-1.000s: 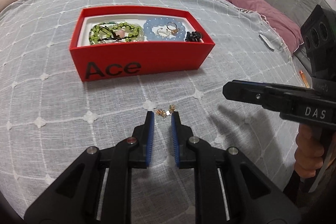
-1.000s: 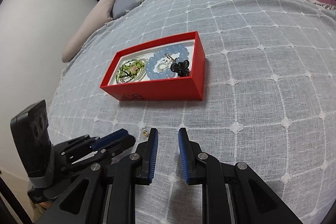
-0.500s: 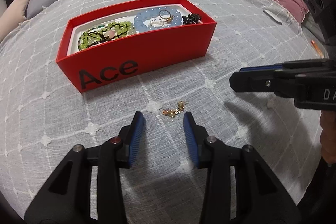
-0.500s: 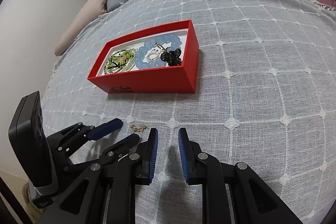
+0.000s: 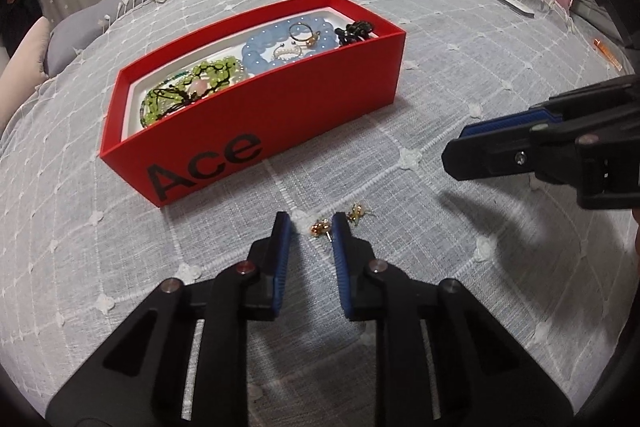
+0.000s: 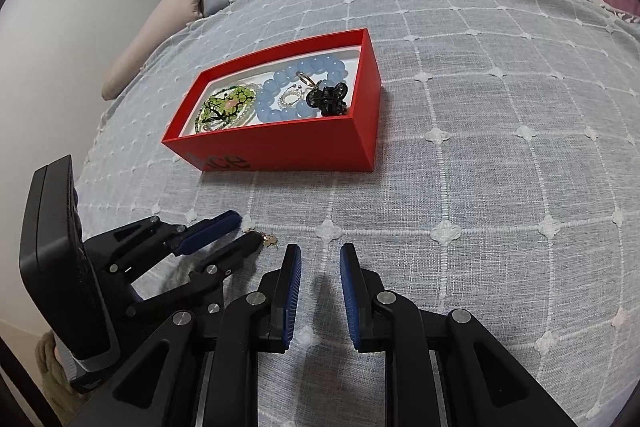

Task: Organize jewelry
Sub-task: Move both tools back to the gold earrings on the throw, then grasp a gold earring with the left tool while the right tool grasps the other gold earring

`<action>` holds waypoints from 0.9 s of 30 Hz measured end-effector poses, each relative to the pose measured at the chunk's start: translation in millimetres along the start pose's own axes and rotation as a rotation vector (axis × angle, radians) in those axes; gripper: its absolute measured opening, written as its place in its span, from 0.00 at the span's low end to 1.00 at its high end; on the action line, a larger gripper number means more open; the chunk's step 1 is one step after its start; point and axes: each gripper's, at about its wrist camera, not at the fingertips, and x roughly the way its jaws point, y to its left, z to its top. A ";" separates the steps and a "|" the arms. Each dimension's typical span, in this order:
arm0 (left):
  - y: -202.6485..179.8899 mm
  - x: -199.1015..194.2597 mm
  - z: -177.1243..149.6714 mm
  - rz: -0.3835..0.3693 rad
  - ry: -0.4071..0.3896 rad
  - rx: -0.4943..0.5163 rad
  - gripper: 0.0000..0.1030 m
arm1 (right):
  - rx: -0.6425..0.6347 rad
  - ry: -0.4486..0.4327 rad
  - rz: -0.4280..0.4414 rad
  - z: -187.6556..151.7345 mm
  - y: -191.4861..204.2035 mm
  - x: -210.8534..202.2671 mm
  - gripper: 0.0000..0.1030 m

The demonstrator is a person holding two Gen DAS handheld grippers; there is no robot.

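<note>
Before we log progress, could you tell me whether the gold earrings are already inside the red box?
No, the gold earrings lie on the bedspread outside the red box.

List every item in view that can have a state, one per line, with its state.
Red box: open, no lid, upright on the bedspread.
Blue bead bracelet: in the box, lying flat.
Green bead piece: in the box, beside the bracelet.
Black clip: in the box, at its end.
Gold earrings: loose on the bedspread, outside the box.
Left tongs: have just been closing; one earring between the tips, not clamped.
Right tongs: slightly open, empty.

one red box (image 5: 280,115); two gold earrings (image 5: 320,227)
</note>
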 end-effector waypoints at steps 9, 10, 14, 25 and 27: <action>-1.3 1.0 2.6 -0.010 -0.001 -0.009 0.10 | -0.035 -0.010 0.005 -0.8 4.3 0.9 0.20; -0.9 0.7 2.6 -0.011 -0.002 -0.012 0.10 | -0.044 -0.012 0.005 -1.2 5.2 1.2 0.20; 4.1 -0.5 2.5 -0.027 0.001 -0.038 0.10 | -0.093 -0.005 0.025 -4.3 10.4 5.6 0.20; 38.7 -16.7 0.6 -0.077 -0.021 -0.192 0.10 | -0.345 -0.036 -0.023 -19.2 43.2 19.3 0.20; 47.5 -20.2 0.6 -0.098 -0.028 -0.233 0.10 | -0.387 -0.045 -0.051 -22.3 48.5 24.6 0.20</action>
